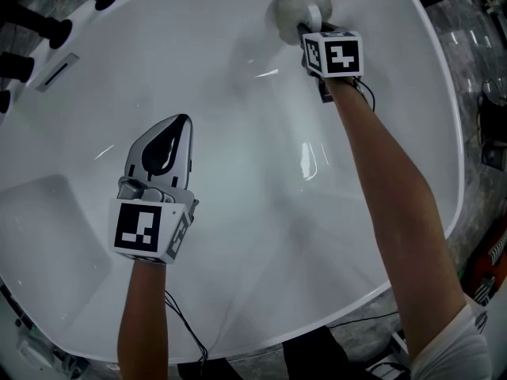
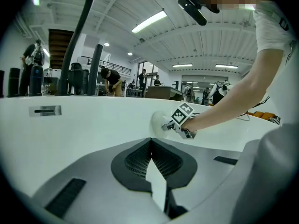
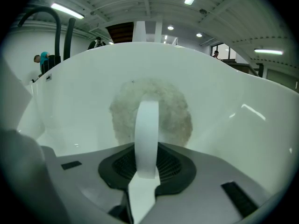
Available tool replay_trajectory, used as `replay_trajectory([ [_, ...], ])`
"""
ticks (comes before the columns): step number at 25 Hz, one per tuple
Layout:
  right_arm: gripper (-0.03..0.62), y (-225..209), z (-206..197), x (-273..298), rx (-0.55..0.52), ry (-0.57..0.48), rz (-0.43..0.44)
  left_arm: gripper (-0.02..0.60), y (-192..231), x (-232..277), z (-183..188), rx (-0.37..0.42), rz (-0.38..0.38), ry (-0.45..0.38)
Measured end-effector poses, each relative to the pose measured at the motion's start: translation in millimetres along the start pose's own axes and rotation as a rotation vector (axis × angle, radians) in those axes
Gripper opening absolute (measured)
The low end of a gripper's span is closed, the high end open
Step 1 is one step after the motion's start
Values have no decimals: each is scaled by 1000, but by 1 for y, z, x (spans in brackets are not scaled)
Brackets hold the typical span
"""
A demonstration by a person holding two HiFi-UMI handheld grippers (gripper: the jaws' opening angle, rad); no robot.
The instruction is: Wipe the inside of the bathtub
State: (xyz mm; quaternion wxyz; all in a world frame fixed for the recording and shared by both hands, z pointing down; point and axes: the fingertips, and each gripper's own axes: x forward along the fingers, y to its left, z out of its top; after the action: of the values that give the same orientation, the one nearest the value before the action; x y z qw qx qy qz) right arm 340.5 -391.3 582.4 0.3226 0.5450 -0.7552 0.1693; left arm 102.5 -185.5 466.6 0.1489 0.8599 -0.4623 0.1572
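The white bathtub point(image 1: 238, 236) fills the head view. A round, fluffy grey-white scrub pad point(image 1: 293, 8) lies flat against the tub's far wall. My right gripper point(image 1: 310, 32) is shut on the pad's white strap point(image 3: 146, 125); in the right gripper view the pad point(image 3: 175, 113) sits right behind the strap. My left gripper point(image 1: 162, 145) hovers over the tub's near left side, jaws shut with nothing between them. In the left gripper view, that gripper point(image 2: 151, 141) points across the tub point(image 2: 93, 125) at the right gripper's marker cube point(image 2: 182, 115) and the pad point(image 2: 159, 121).
Black tap handles point(image 1: 49, 28) and an overflow slot point(image 1: 55, 71) sit at the tub's far left rim. A black curved spout point(image 2: 77, 36) rises behind that rim. Cables trail from both grippers. Several people stand in the hall beyond the tub point(image 2: 110, 78).
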Motion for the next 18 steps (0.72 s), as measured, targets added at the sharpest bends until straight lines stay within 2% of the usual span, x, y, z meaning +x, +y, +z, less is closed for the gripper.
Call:
replay_trajectory([
  [9, 93, 60, 8, -3, 38, -14, 41, 11, 15, -31, 0, -24, 16, -20],
  [18, 94, 124, 12, 3, 90, -31, 75, 11, 53, -75, -14, -25, 58, -27],
])
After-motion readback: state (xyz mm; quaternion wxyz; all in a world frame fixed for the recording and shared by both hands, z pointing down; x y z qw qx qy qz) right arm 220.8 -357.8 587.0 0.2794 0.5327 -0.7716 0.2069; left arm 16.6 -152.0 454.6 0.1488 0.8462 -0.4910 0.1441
